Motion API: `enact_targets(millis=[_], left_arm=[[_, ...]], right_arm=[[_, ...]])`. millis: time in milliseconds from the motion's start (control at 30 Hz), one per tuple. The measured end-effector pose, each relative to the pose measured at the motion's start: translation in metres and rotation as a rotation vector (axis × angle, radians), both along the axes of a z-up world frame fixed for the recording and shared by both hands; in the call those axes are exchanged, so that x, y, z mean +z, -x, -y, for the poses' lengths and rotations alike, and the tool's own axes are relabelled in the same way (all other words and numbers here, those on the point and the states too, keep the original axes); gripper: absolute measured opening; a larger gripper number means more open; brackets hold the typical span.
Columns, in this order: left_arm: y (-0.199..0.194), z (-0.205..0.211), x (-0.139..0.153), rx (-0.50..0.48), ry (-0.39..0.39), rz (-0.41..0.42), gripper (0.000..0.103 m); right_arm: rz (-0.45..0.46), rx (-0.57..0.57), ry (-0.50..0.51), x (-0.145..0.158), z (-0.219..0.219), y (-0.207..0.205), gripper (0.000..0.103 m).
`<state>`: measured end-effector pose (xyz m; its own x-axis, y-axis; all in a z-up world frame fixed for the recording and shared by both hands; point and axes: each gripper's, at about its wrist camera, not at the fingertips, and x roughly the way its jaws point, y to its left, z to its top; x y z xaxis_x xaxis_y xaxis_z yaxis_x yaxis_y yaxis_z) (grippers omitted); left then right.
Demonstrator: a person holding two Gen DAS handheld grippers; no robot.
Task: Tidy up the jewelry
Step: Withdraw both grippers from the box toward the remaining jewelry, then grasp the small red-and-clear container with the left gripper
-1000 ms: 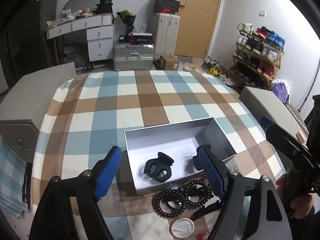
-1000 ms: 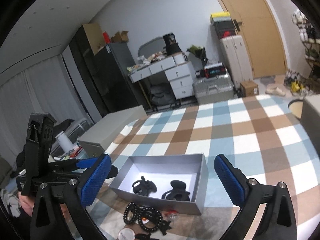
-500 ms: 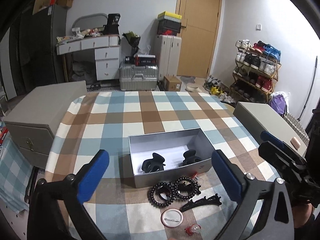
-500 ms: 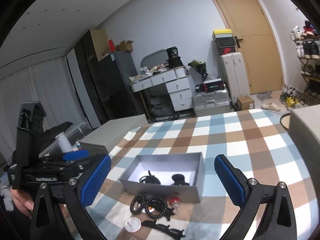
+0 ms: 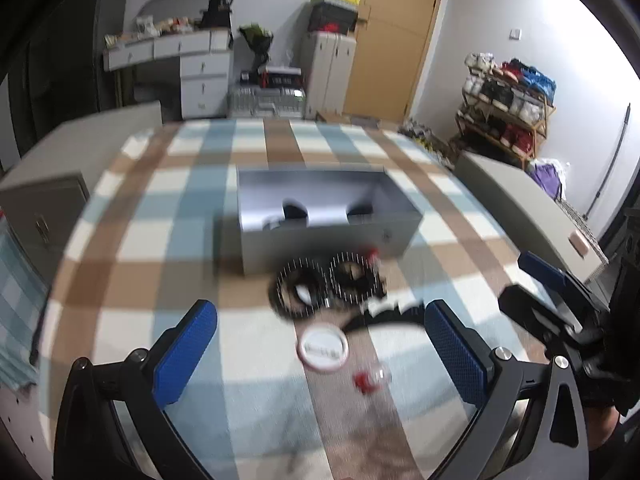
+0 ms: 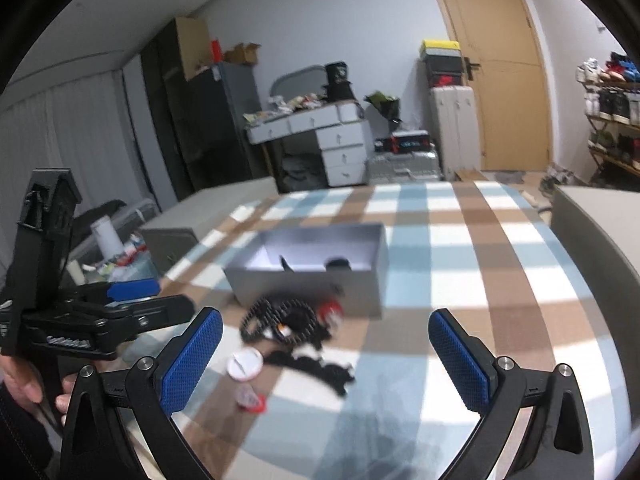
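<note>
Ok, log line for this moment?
left gripper: open, empty | right gripper: open, empty | grey open box: two black clips inside | black coil ties: on cloth

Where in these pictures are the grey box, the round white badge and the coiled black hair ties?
grey box [image 5: 320, 240], left wrist view, front wall.
round white badge [image 5: 322, 347], left wrist view, its face.
coiled black hair ties [image 6: 276, 314], right wrist view, coil.
</note>
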<state>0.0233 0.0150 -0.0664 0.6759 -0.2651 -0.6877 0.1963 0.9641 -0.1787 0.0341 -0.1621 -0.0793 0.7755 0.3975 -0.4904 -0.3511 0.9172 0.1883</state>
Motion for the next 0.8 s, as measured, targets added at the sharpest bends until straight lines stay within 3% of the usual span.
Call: enact_targets(millis=[333,600,700,800], left_arm=[[0.007,0.016,-0.037,-0.086,0.010,-0.139,0.101],[0.012,0.034,-0.039,-0.158,-0.033,-0.142,0.101],[0.010,0.037,-0.037,-0.174,-0.038,-0.148,0.089],[0.008,0.038,-0.038,-0.184,-0.050,-0.152,0.084]], right_arm=[[-0.053,-0.020,0.017,-0.018,0.005,0.012,0.103],[-0.083,-0.021,0.004,-0.024,0.007,0.014,0.103],[-0.093,-0.034,-0.019,-0.026,0.013,0.013,0.103],[-0.099,-0.039,-0.026,-0.027,0.014,0.013,0.103]])
